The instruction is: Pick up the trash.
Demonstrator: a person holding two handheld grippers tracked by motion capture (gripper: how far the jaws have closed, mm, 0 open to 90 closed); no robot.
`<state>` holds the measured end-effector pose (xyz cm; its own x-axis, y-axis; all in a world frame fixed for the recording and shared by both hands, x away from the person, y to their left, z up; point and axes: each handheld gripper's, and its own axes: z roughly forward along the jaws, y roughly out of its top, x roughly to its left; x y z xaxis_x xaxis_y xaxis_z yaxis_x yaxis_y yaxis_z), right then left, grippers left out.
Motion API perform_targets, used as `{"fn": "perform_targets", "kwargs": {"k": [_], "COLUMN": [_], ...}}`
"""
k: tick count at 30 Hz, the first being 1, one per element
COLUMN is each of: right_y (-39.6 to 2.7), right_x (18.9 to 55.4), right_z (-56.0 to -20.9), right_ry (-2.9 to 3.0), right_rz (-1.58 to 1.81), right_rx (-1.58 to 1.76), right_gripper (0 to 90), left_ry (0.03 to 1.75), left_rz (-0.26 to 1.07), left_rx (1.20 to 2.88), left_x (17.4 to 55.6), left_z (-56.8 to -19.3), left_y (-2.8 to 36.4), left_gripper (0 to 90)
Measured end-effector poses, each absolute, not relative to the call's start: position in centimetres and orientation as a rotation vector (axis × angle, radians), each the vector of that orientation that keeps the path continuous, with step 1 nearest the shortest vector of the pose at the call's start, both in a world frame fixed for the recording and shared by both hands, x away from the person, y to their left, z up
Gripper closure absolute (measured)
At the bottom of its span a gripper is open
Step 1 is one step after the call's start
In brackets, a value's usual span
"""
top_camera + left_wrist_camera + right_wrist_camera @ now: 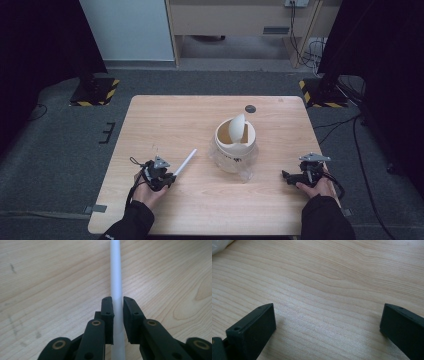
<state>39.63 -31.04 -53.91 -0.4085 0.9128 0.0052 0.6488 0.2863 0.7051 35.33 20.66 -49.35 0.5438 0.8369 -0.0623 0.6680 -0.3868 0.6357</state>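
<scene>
A thin white rod [186,161] lies slanted on the wooden table [165,120], its near end in my left gripper [169,178]. In the left gripper view the rod [116,272] runs straight up between the two black pads [108,312], which press on it from both sides. A small white bin [234,146] with a tilted swing lid stands near the table's middle, right of the rod. My right gripper [286,176] rests at the right edge, jaws wide apart over bare wood [327,315].
A dark round mark [250,108] sits on the table behind the bin. Stand bases with yellow-black stripes [94,90] flank the far corners on grey carpet. Cables trail on the floor at right.
</scene>
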Motion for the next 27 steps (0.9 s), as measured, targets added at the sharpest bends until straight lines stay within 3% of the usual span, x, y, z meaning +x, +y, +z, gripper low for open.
{"fn": "perform_targets", "kwargs": {"k": [12,27], "right_y": [-31.0,-31.5], "right_x": [39.6,39.6], "right_z": [-53.9,-53.1], "right_ry": [2.15,2.167], "right_rz": [0.901,0.929], "right_rx": [1.417,1.454], "right_gripper": [2.4,16.2], "left_ry": [1.174,1.094], "left_rz": [0.453,0.542], "left_rx": [1.985,1.877], "left_x": [34.6,33.8], "left_z": [-46.5,-44.2], "left_y": [22.4,22.5], "left_gripper": [78.6,78.7]}}
